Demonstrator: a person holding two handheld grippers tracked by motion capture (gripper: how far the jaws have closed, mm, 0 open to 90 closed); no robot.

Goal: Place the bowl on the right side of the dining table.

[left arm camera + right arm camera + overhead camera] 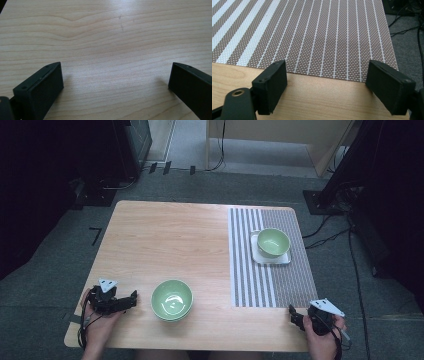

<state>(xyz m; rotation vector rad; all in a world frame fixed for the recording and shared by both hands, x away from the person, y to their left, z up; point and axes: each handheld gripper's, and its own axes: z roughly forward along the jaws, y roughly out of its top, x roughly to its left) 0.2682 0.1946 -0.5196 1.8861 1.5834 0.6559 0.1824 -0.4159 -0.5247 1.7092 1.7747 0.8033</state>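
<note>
Worktop (165, 240): pale wood grain, bare on the left half. Striped placemat (280, 260) covers the right part, brown weave with white lines. Nearest green bowl (172, 299) sits on bare wood near the front edge, just right of the left tongs (133, 298); second green bowl (273, 242) rests on a white square saucer (270, 256) on the mat, well apart. Left tongs released, jaws spread over bare wood. Right tongs (294, 315) also released, jaws wide, at the mat's near edge. Judgement: the left tongs should approach the near bowl level, straddle the rim and close gently so the glazed wall does not slip. Room: grey carpet, cables (330, 237), dark equipment at the sides.
</note>
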